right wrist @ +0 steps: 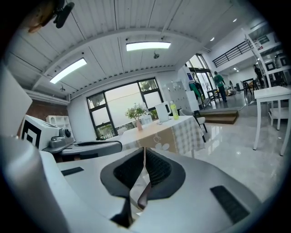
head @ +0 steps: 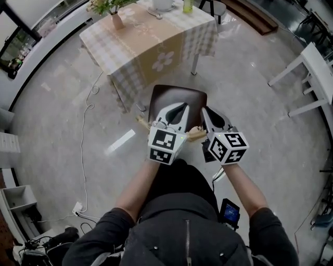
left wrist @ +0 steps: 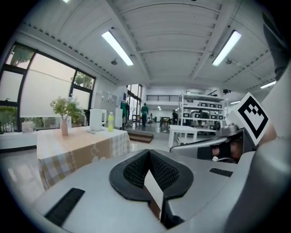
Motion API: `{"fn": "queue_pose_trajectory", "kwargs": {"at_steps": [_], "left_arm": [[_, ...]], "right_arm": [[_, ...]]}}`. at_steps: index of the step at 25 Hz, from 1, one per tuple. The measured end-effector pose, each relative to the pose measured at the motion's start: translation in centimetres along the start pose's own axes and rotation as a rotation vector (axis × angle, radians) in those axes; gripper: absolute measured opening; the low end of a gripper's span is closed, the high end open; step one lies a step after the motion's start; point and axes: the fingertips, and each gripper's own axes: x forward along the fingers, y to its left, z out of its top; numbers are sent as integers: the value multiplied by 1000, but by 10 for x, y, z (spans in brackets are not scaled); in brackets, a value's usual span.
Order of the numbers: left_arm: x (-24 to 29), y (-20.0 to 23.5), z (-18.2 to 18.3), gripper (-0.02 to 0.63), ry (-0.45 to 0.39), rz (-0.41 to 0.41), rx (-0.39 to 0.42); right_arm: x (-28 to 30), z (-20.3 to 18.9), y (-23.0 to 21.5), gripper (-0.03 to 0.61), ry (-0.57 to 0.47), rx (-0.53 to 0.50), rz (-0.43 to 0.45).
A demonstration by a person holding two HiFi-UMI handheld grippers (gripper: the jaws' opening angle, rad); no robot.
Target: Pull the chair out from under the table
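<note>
Chair (head: 177,101) already stands clear of the table (head: 156,47), and your left gripper (head: 182,106) and right gripper (head: 204,109) hover clenched on nothing above its back rail (head: 195,134), so to pull further, open one, grasp the rail and draw it straight toward yourself.

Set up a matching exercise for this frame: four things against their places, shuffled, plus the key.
1. chair
2. vase of flowers
3. white cable
4. yellow-green bottle

A. far side of the checked table, by the picture's top edge
B. trailing over the floor at the left
C. left corner of the tabletop
D. on the floor, out from under the table

Pairs: 1-D, 2-C, 3-B, 4-A
</note>
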Motion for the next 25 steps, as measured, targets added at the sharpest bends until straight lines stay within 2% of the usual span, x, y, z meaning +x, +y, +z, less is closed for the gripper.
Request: {"fn": "queue_pose_trajectory", "kwargs": {"at_steps": [6,14,25], "left_arm": [[-6,-1,-9,9,23,28,16],[-9,0,-23,9,54,43,9],[0,-5,-37,9,103,-6,4]], "right_arm": [[8,-4,4,15,19,-5,2],[12,-5,13,12,20,-97,19],[17,-9,9,12,40,-111,5]]}}
